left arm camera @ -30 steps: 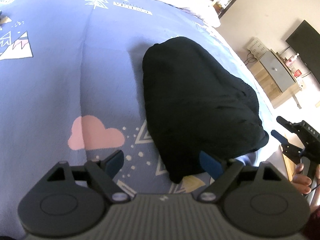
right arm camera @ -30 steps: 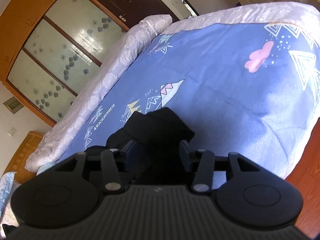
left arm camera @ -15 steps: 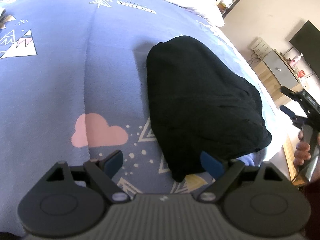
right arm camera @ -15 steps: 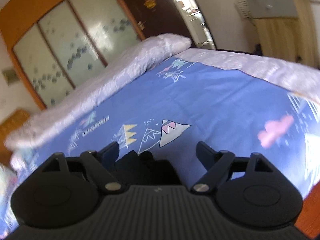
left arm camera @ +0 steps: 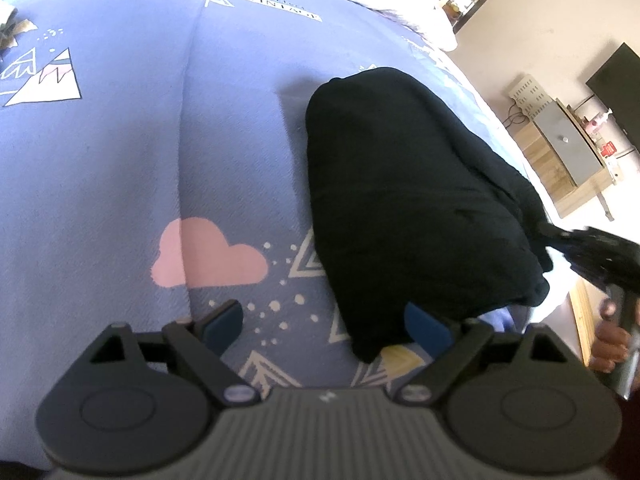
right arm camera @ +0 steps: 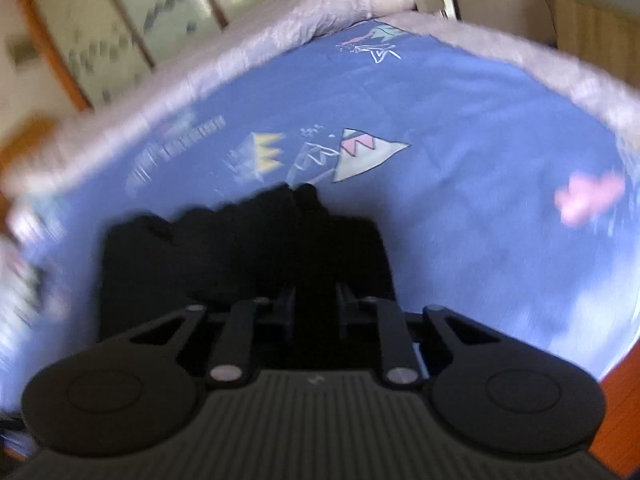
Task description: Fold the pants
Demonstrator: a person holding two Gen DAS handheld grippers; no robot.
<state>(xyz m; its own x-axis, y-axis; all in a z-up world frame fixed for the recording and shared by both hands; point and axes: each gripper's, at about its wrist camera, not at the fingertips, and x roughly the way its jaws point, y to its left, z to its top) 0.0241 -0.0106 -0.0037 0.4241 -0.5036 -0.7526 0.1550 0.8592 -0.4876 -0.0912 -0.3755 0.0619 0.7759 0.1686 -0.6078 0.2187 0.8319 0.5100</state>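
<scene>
The black pants [left arm camera: 416, 200] lie folded in a thick bundle on the blue printed bedsheet [left arm camera: 120, 200]. My left gripper [left arm camera: 324, 324] hovers open over the bundle's near corner, which pokes in beside its right blue pad [left arm camera: 428, 328] without being touched. At the bundle's right edge is my right gripper [left arm camera: 560, 236], held in a person's hand [left arm camera: 608, 344] and blurred. In the right wrist view the right gripper [right arm camera: 318, 304] has its jaws closing to a narrow gap. Black cloth of the pants [right arm camera: 240, 248] fills that gap and spreads ahead of it.
The bed's right edge drops to a wood floor [right arm camera: 624, 384]. A wooden cabinet with a grey front [left arm camera: 568, 152] and a dark screen [left arm camera: 620, 84] stand against the wall. A pale quilted border [right arm camera: 280, 40] and a glass-door wardrobe [right arm camera: 120, 28] lie beyond the sheet.
The right gripper opened wide off the pants, swung back in at the bundle's right edge and has closed nearly shut, and its view has rolled. The left gripper stayed put.
</scene>
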